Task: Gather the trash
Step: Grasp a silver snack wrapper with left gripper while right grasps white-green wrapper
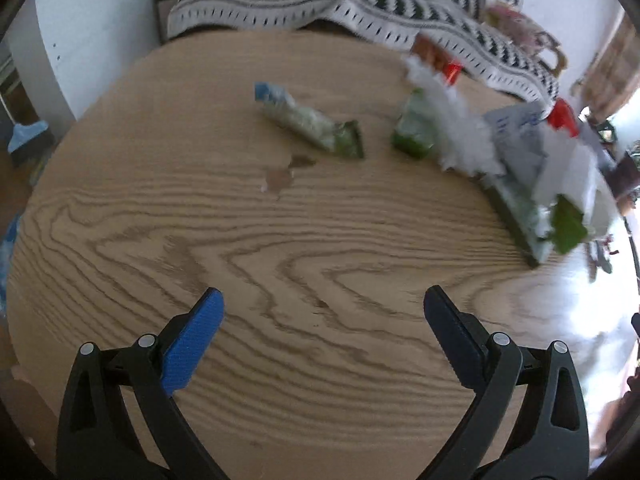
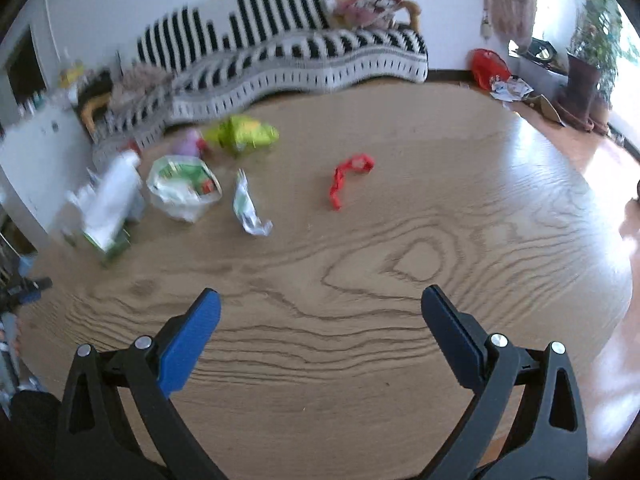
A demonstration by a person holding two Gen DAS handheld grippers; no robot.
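Note:
Trash lies scattered on a round wooden table (image 1: 280,280). In the left wrist view a blue-and-green crumpled wrapper (image 1: 308,122) lies at the middle, a green packet (image 1: 412,132) and white fluffy scrap (image 1: 460,128) to its right, beside a green-white carton (image 1: 524,212). My left gripper (image 1: 322,300) hovers open over bare wood, well short of them. In the right wrist view a red plastic strip (image 2: 350,178), a crumpled white wrapper (image 2: 248,208), a white bag (image 2: 182,188), a yellow-green wrapper (image 2: 244,134) and a white carton (image 2: 110,208) lie ahead. My right gripper (image 2: 320,300) is open, holding nothing.
A black-and-white striped sofa (image 2: 296,52) stands behind the table (image 2: 400,280). A red bag (image 2: 488,66) and papers lie on the floor at the far right, near a potted plant (image 2: 588,60). White furniture (image 1: 80,40) stands left of the table.

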